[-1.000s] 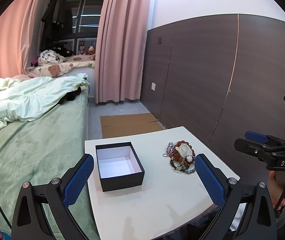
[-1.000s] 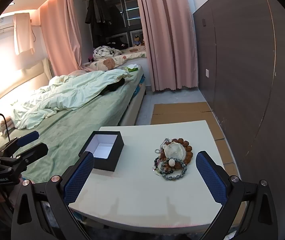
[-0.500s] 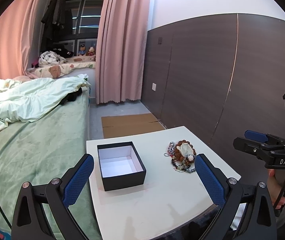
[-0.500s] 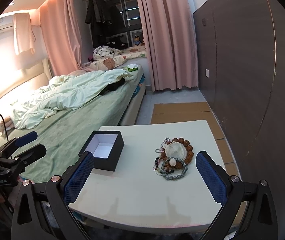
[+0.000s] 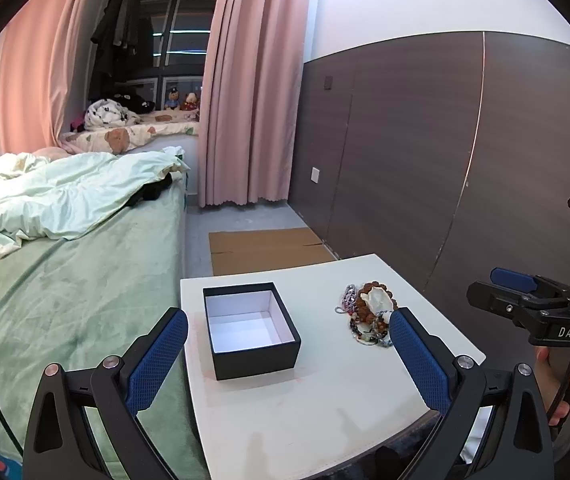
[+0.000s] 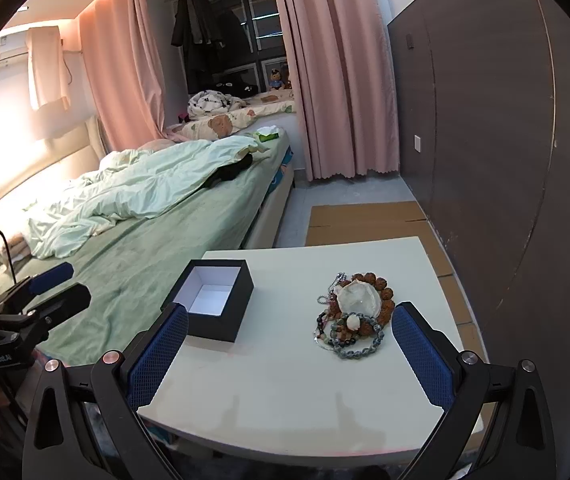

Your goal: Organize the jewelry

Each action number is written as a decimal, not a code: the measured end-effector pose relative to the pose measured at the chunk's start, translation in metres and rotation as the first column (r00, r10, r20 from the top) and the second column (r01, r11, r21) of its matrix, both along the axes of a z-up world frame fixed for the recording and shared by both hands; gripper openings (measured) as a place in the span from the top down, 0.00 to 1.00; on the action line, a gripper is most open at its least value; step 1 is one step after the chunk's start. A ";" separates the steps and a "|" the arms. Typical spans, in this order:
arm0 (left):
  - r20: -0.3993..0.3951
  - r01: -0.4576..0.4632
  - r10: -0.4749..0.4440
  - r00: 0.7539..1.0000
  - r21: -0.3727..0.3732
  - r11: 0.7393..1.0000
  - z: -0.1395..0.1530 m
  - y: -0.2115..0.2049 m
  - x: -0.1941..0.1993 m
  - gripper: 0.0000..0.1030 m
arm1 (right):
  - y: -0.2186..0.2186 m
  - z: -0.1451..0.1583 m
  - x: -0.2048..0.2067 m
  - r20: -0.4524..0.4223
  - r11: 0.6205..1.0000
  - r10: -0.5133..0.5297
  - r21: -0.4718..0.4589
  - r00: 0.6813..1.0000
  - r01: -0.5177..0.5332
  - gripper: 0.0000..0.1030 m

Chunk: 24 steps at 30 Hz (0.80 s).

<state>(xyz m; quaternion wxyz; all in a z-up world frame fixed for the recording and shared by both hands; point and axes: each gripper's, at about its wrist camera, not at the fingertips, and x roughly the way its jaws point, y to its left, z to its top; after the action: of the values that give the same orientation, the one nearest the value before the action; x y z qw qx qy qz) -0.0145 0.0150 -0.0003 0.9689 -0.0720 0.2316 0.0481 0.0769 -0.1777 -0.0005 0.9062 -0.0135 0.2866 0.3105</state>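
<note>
Nothing is picked up yet, so the step in hand looks like the first approach, and it is best worked from left to right. The left gripper point(image 5: 287, 344) hangs spread wide and empty in front of the open black box point(image 5: 249, 328), a square, stiff-walled card box with a smooth white lining, sitting on the left part of the white table point(image 5: 325, 408); it could steady a wall if the box slides on that slick top. To the right, well apart from the box, lies the jewelry pile point(image 6: 352, 316) — knobbly brown beads, a pale glossy shell-like piece, a fine silvery chain and grey stone beads, all tangled. The right gripper point(image 6: 290, 348), likewise released and empty, should pinch one strand at the edge and lift slowly — loose loops may drag neighbours.
</note>
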 end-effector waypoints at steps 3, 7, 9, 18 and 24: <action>-0.001 -0.001 0.001 1.000 -0.001 1.000 -0.001 0.001 0.000 0.02 | 0.001 0.000 -0.001 0.001 1.000 0.001 0.000 1.000 -0.001 0.00; -0.003 -0.003 0.003 1.000 -0.004 1.000 -0.003 0.002 0.000 0.02 | 0.002 0.001 -0.002 0.000 1.000 -0.001 0.003 1.000 0.001 0.00; -0.002 -0.003 0.003 1.000 -0.004 1.000 -0.003 0.002 0.000 0.02 | 0.003 0.001 -0.002 -0.003 1.000 -0.001 0.009 1.000 0.001 0.00; -0.003 -0.004 0.004 1.000 -0.004 1.000 -0.003 0.003 -0.003 0.02 | 0.001 0.001 0.000 -0.005 1.000 -0.001 0.012 1.000 0.001 0.00; -0.019 -0.019 0.018 1.000 -0.009 1.000 -0.006 0.005 -0.001 0.02 | 0.001 0.001 0.001 -0.006 1.000 -0.004 0.012 1.000 0.004 0.00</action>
<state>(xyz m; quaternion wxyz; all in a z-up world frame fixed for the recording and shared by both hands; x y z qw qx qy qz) -0.0153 0.0203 -0.0065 0.9659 -0.0783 0.2403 0.0566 0.0779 -0.1768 0.0001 0.9060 -0.0067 0.2875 0.3106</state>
